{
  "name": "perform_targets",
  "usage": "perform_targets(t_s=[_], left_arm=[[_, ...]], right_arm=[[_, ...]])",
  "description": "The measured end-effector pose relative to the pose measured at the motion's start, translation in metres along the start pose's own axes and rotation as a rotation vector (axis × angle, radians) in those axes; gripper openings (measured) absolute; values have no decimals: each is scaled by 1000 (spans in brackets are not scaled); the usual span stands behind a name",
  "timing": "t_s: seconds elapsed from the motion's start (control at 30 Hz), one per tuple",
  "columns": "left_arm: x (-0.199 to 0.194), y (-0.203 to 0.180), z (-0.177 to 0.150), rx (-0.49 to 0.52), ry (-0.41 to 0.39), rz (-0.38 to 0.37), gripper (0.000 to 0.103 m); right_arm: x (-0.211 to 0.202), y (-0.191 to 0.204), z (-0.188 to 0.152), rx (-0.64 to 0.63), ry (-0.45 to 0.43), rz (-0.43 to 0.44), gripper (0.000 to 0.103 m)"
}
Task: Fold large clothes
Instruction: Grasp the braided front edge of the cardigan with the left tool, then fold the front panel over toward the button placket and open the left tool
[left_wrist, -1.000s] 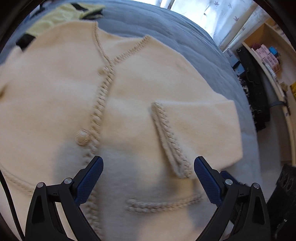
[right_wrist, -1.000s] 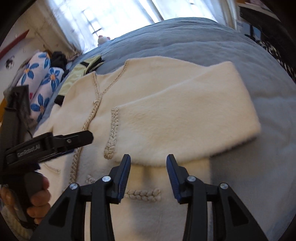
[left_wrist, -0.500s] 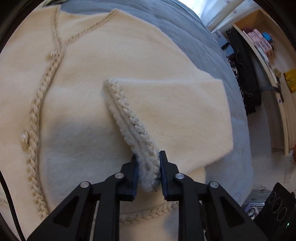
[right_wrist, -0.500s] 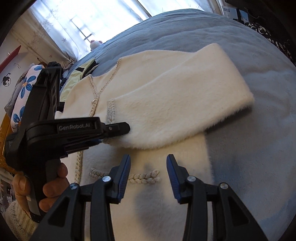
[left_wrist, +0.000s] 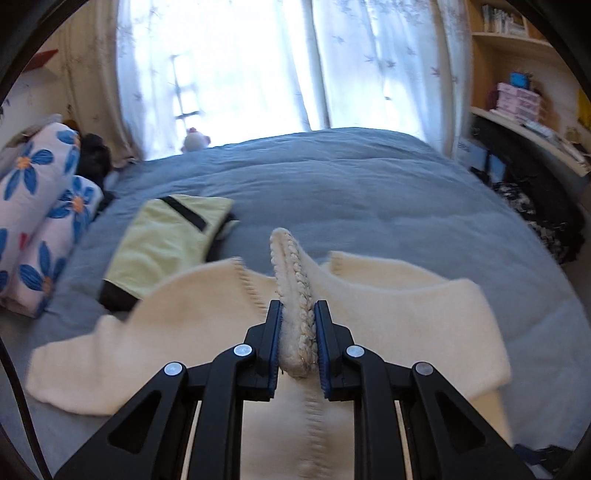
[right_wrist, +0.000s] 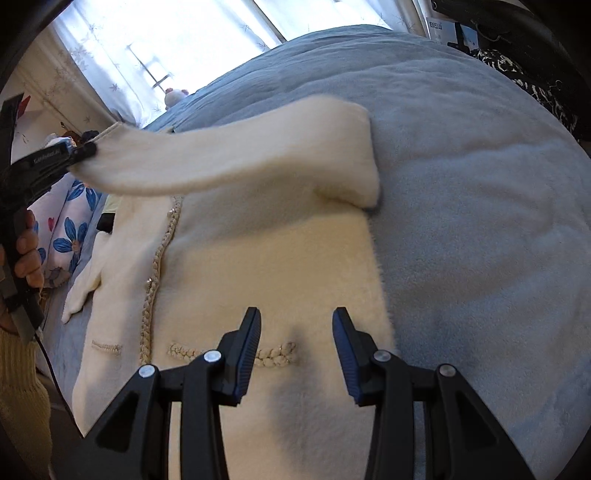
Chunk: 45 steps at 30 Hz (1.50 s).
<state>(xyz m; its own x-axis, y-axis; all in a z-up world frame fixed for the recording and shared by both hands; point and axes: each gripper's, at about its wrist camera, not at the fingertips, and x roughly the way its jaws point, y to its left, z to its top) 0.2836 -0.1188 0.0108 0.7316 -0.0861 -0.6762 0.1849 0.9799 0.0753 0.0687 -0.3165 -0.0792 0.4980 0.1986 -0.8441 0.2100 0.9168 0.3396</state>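
**Cream cardigan: left clamp holds the cuff, right clamp wide**

Cream fuzzy cardigan (right_wrist: 266, 266) lies flat, front up, on the blue-grey duvet (right_wrist: 480, 221), braided placket running down its left half in your right wrist view.

Your left gripper (left_wrist: 297, 336) is clamped on the braided cuff (left_wrist: 291, 280) of one sleeve (right_wrist: 236, 162). Both blue pads (left_wrist: 274, 339) press the braid from either side; the cuff stands up between them toward 12 o'clock in the left wrist view. In the right view that sleeve hangs in the air from the left gripper (right_wrist: 83, 153) at 10 o'clock across to the shoulder fold at 2 o'clock, clear of the cardigan body below it.

Your right gripper (right_wrist: 295, 343) is wide, nothing between its fingers. It hovers over the lower front panel, with the braided pocket trim (right_wrist: 273, 352) showing in the gap. Whether it touches the fabric, you cannot tell.

Background in the left view: yellow-green folded garment (left_wrist: 166, 240) at 10 o'clock beyond the cardigan, floral pillows (left_wrist: 44, 206) at 9 o'clock, sheer curtains (left_wrist: 258, 62) at 12, shelves (left_wrist: 517, 103) at 2.
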Motion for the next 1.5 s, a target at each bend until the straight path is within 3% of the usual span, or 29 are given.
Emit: perform_targets(t_s=[0.07,0.23,0.33,0.47,0.53,0.73,0.9,0.93,0.97,1.0,1.1,1.23,1.3,1.4,1.47,1.5], left_arm=[[18,16,-6,-6,43,15,15],[82,49,-51,-23,252,-6,16],[103,66,-71,-53,341,-35,25],[105,103,-86,-202,362,-127,48],[110,121,-85,-262,347,-142,54],[146,135,-88,-328,414,-205,56],[170,131,-91,-363,429,-230,55],[169,128,-90,-354,421,-232,46],[170,125,-88,-340,415,-238,19],[171,121,-85,-323,415,-241,14],[165,112,-68,-270,350,-213,13],[151,107,-42,-236,194,-218,13],[159,106,-41,-227,198,-196,13],[186,105,-54,-226,283,-161,13],[193,109,-65,-233,298,-167,13],[191,110,-65,-237,284,-174,13]], right_arm=[[2,2,-1,-7,11,-15,40],[7,10,-1,-38,34,-47,40],[8,16,1,-58,51,-60,47],[0,23,11,-88,50,-54,50],[-6,26,25,-99,48,-46,50],[-13,17,98,-34,17,-14,54],[29,1,156,-21,21,-104,55],[40,-6,166,-5,28,-113,55],[51,-14,174,15,37,-120,55],[62,-23,180,39,47,-121,55],[89,-42,192,108,89,-88,55],[110,-49,198,111,92,-60,55],[120,-49,200,105,90,-56,55],[133,-46,201,89,95,-82,55],[140,-44,202,68,93,-79,26],[141,-42,202,52,87,-93,21]])
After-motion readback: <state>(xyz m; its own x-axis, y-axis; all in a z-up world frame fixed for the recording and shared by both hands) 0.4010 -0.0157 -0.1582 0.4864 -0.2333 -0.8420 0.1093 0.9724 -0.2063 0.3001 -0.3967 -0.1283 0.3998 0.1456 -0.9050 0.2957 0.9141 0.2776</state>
